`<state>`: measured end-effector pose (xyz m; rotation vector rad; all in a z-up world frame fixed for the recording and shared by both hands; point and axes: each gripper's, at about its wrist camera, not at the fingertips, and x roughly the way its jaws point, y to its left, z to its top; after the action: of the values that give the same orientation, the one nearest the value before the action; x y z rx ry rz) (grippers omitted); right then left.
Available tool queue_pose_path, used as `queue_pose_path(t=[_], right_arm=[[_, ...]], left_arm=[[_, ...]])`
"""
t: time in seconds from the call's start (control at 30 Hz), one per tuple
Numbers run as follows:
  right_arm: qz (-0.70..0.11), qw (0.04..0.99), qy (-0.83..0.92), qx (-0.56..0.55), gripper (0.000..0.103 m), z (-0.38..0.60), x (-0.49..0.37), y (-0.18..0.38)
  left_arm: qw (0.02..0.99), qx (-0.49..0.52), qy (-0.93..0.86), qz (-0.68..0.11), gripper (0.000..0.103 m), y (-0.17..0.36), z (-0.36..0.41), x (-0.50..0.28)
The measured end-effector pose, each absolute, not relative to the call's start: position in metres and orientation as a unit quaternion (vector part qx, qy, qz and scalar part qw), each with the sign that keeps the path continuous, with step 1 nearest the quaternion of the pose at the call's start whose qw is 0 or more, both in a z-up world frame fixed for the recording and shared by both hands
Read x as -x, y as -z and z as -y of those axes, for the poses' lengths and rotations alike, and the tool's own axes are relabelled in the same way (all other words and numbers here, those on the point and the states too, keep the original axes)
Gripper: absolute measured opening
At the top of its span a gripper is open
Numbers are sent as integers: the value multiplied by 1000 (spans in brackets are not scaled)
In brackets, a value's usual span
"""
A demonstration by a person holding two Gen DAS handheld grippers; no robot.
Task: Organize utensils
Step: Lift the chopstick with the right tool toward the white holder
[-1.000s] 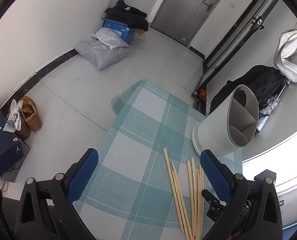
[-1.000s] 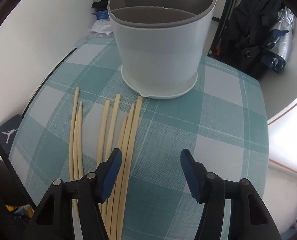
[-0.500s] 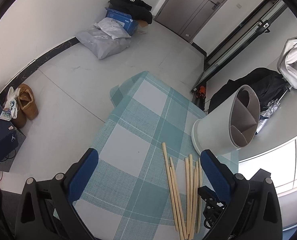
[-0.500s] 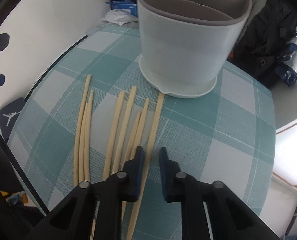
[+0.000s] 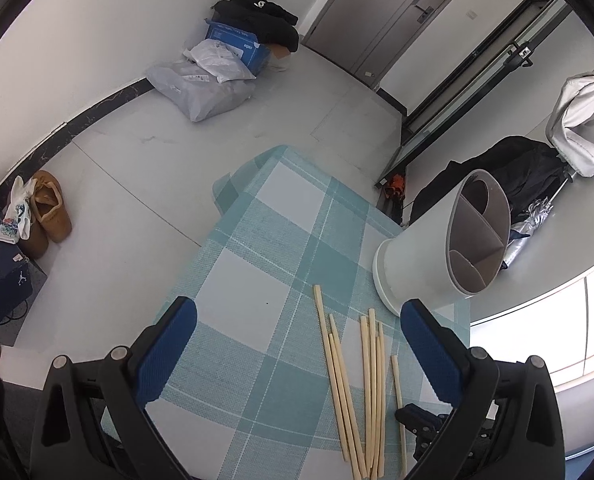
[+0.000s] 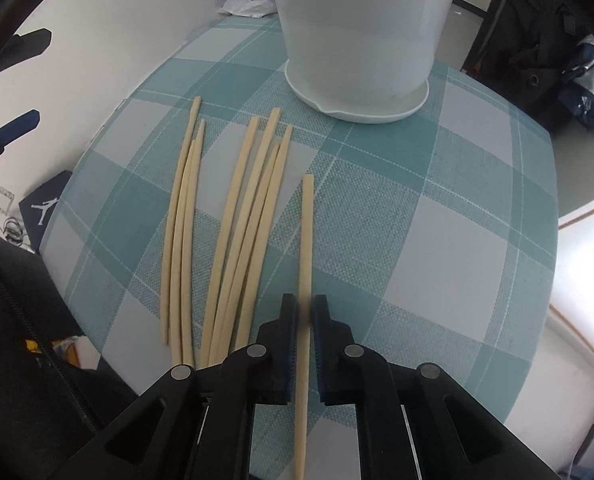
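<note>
Gripping 1 chopstick (image 6: 306,240), the right claw (image 6: 304,320) is clamped.

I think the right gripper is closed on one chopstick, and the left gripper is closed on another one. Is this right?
Only partly. The right gripper is indeed closed on one chopstick, as the right wrist view shows. The left gripper, however, is open and holds nothing: in the left wrist view its blue fingers stand wide apart above the checked cloth.
</note>
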<state>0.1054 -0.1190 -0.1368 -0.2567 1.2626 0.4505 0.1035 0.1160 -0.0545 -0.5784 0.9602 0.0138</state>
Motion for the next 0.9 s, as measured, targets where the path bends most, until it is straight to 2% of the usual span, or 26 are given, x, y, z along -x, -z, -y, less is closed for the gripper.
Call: queue_pose_path(t=[0.13,0.27,0.33,0.4,0.43,0.47,0.5,0.73,0.9], right_arm=[[-566,787,-208,135,14,111,-118,136],[-551,794,-211,145,24,100,-139,138],[-547,793,-218,154,24,93,-145,137],[-548,790,-225,156,22,87,-152,137],[-549,789,-227,152,18,86,-155,136],[-550,790,-229,146,7,87,-158,136],[-551,791,-228,135,6,89,-160,136],[-543,807,-232,17,5,120,-165,130],[-509,828,-221,-78,5,159,-170,110]], left_arm=[[850,268,-22,-454,100,58,-119,-103],[857,242,-45,-453,100,61,-118,-102],[857,231,-47,-458,100,64,-116,-103],[855,220,-46,-467,100,68,-113,-103],[853,217,-44,-473,100,70,-111,-103],[850,214,-40,-479,100,73,-108,-104],[847,210,-35,-486,100,76,-106,-104],[833,149,-15,-533,100,94,-75,-103],[809,160,-8,-566,100,111,-64,-108]])
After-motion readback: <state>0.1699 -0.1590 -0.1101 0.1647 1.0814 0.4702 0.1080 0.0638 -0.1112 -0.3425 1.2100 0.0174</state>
